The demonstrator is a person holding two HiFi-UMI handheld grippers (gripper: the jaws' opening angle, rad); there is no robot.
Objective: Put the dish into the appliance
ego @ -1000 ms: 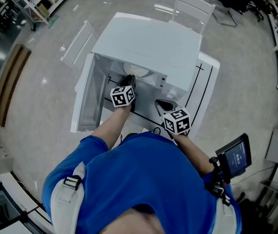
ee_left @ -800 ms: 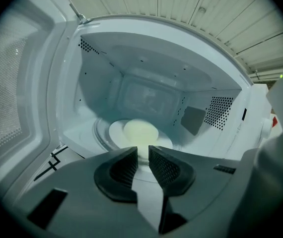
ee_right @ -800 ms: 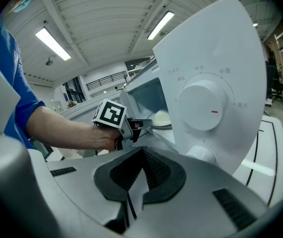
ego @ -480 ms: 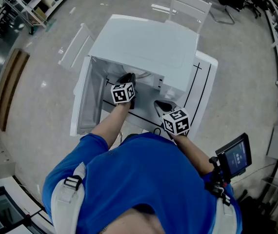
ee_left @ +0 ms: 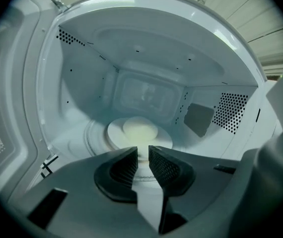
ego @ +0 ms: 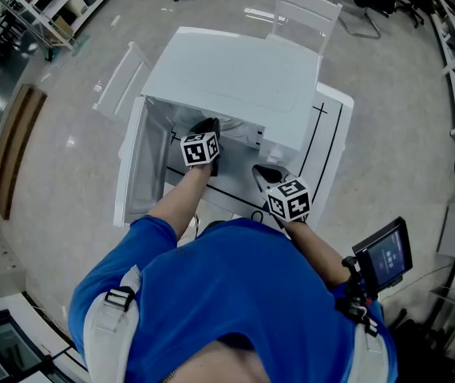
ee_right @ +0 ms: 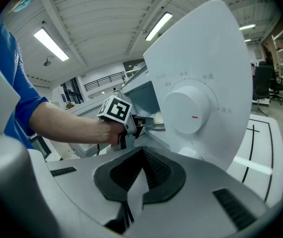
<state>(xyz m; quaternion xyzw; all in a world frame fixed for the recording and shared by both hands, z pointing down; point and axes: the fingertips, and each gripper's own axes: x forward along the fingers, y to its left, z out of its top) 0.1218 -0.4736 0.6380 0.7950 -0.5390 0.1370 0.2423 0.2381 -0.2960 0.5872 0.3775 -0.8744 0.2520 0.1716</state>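
Dish (ee_left: 139, 132) lies flat, face up, at the middle of the microwave (ego: 235, 74) floor; it is round, so no long axis shows. Your left claw (ee_left: 142, 152) sits at the oven's mouth and points straight at the dish, its jaws a narrow slot apart with nothing between them. Your right claw (ee_right: 142, 152) is closed and empty, in front of the dial (ee_right: 188, 105). The door (ego: 136, 174) stands open on the left. Compared with a second ago, both claws keep nearly the same places.
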